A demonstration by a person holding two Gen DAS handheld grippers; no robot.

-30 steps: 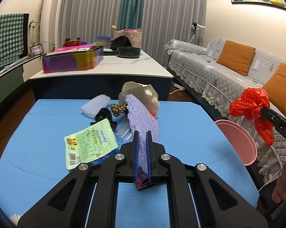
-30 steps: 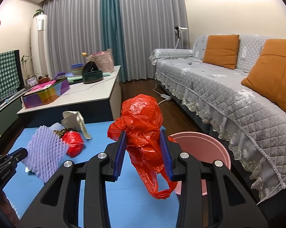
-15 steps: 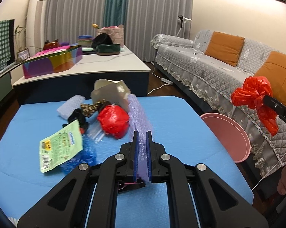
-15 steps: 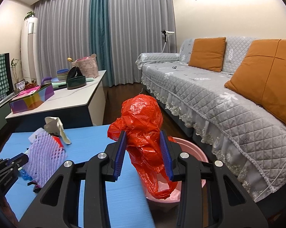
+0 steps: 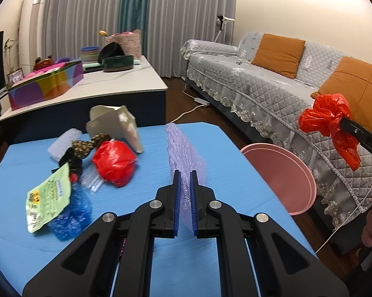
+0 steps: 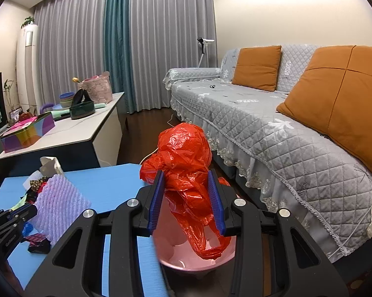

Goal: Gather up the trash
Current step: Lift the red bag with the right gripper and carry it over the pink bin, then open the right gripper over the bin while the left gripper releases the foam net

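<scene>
Above the pink bin (image 6: 198, 259), the right tongs (image 6: 186, 198) clench a red bag (image 6: 186, 153), its tail hanging down. The left tongs (image 5: 185, 198) pinch a purple foam net (image 5: 183, 153) edge-on over the blue table (image 5: 223, 163), apparently pointing its long axis away from the camera.

Red bag (image 6: 186, 163) — over pink bin (image 6: 200, 259)

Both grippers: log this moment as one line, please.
left gripper: shut on purple foam net | right gripper: shut on red plastic bag, above pink bin | more trash on blue table
</scene>
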